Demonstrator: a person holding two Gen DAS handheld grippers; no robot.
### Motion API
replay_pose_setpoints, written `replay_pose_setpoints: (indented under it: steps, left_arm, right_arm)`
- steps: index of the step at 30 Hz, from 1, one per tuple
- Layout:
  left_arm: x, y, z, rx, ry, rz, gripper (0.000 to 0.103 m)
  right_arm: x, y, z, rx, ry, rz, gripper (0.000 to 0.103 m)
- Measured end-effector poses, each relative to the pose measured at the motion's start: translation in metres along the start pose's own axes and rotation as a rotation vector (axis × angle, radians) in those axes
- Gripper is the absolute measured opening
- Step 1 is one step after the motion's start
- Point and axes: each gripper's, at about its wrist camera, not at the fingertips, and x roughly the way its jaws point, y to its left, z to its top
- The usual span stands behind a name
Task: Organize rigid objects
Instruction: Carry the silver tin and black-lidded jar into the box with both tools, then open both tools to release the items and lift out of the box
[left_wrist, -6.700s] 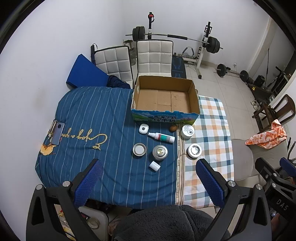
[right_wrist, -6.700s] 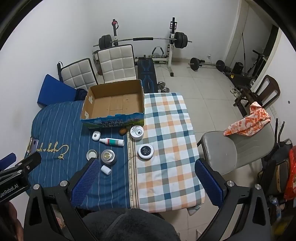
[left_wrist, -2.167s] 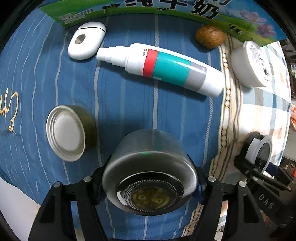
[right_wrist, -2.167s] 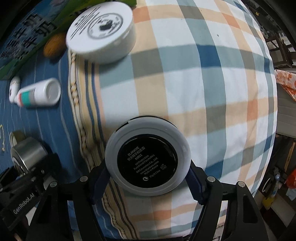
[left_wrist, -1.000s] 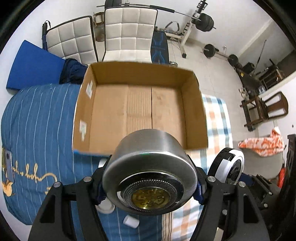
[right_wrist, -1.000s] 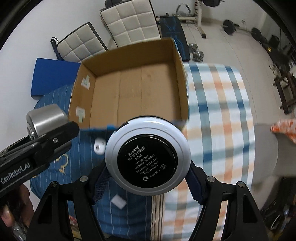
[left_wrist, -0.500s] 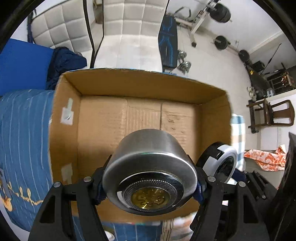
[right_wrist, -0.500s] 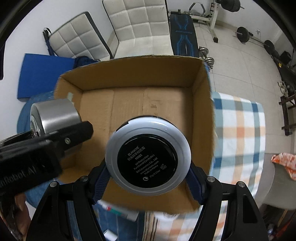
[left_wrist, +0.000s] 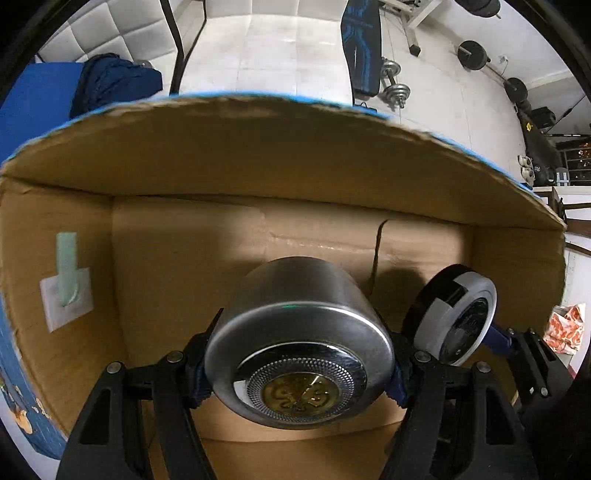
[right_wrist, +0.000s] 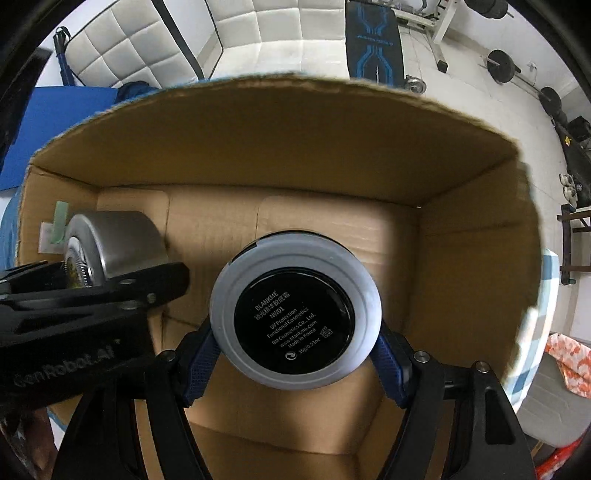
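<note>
My left gripper (left_wrist: 299, 369) is shut on a round steel tin (left_wrist: 299, 347) with a mesh and gold base, held low inside the open cardboard box (left_wrist: 258, 155). My right gripper (right_wrist: 295, 347) is shut on a round white and black cosmetic compact (right_wrist: 295, 310), also held inside the box (right_wrist: 295, 133), to the right of the tin. The compact shows in the left wrist view (left_wrist: 458, 317) and the tin in the right wrist view (right_wrist: 110, 243). The box floor around them is bare cardboard.
White padded chairs (right_wrist: 236, 40) and a blue mat (right_wrist: 55, 118) stand behind the box. A weight bench (right_wrist: 373, 40) and dumbbells lie on the tiled floor beyond. An orange cloth (right_wrist: 569, 362) lies on a chair at the right.
Both grippers have moved forward and down into the box with their objects; the box walls now fill both views. The grips are unchanged.
</note>
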Motion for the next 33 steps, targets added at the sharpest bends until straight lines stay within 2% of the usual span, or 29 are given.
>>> replay_pose_setpoints:
  steps: [9,14,20,24,28,31,33]
  left_arm:
    - [0.023,0.0,0.002,-0.005,0.058,-0.005,0.071]
    - [0.023,-0.002,0.001,-0.01,0.059,0.005,0.073]
    - [0.017,0.0,0.0,-0.033,0.081,-0.004,0.073]
    - [0.004,0.004,-0.004,-0.052,0.067,-0.022,0.074]
    - [-0.011,0.006,-0.012,-0.046,0.042,-0.003,0.074]
    - [-0.026,0.009,-0.022,-0.034,0.001,0.024,0.076]
    - [-0.036,0.009,-0.032,-0.027,-0.026,0.038,0.082]
  right_arm:
    - [0.028,-0.008,0.011,0.021,0.042,0.014,0.076]
    - [0.032,-0.009,0.008,0.053,0.049,0.033,0.077]
    - [0.033,-0.013,0.007,0.072,0.1,0.055,0.077]
    - [0.027,-0.015,0.002,0.08,0.101,0.061,0.077]
    - [0.014,-0.013,-0.007,0.067,0.094,0.043,0.079]
    - [0.002,-0.009,-0.017,0.053,0.084,0.037,0.085]
    - [-0.008,-0.006,-0.028,0.05,0.07,0.031,0.092]
